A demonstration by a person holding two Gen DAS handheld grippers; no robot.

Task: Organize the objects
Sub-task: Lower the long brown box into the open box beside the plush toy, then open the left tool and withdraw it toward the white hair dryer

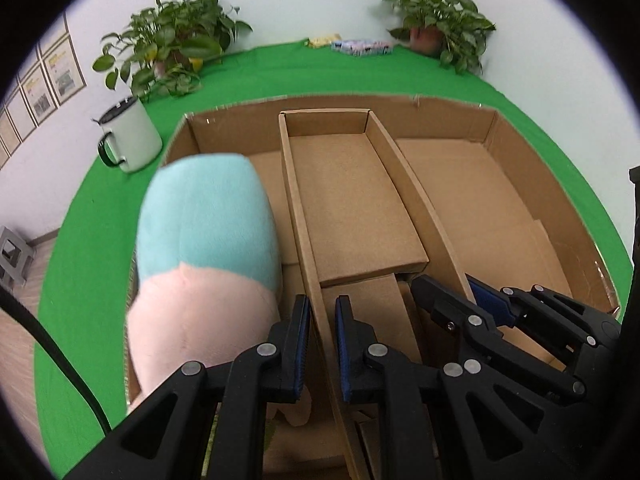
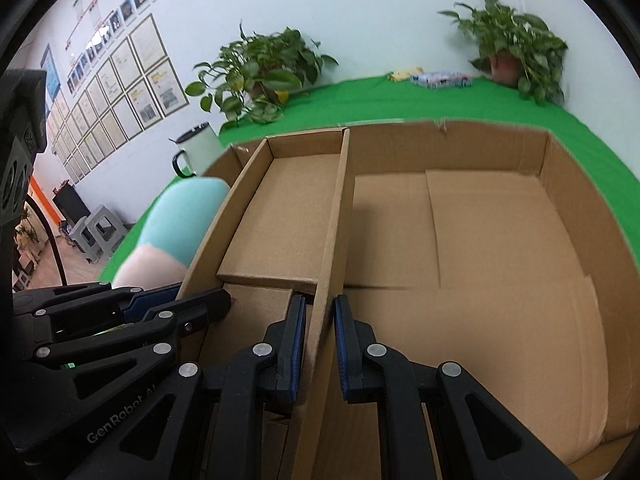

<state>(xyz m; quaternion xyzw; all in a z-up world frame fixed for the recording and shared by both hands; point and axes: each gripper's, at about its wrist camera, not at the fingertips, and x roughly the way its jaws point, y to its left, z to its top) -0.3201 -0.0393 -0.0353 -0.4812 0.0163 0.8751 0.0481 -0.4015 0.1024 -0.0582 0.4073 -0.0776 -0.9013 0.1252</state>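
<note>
A narrow cardboard tray point(image 1: 352, 200) stands inside a large open cardboard box point(image 1: 500, 208) on a green table. My left gripper point(image 1: 322, 344) is shut on the tray's left wall. My right gripper point(image 2: 320, 344) is shut on the tray's right wall point(image 2: 338, 216) and also shows in the left wrist view point(image 1: 452, 292). A plush toy point(image 1: 208, 252), teal above and pink below, stands in the box's left part, just left of the left gripper. It also shows in the right wrist view point(image 2: 176, 228).
A white mug point(image 1: 130, 140) with a dark handle stands on the green cloth point(image 1: 280, 76) left of the box. Two potted plants point(image 1: 172, 44) point(image 1: 436, 20) and a colourful packet point(image 1: 362, 46) sit along the far wall. The box's right part point(image 2: 480, 248) holds nothing.
</note>
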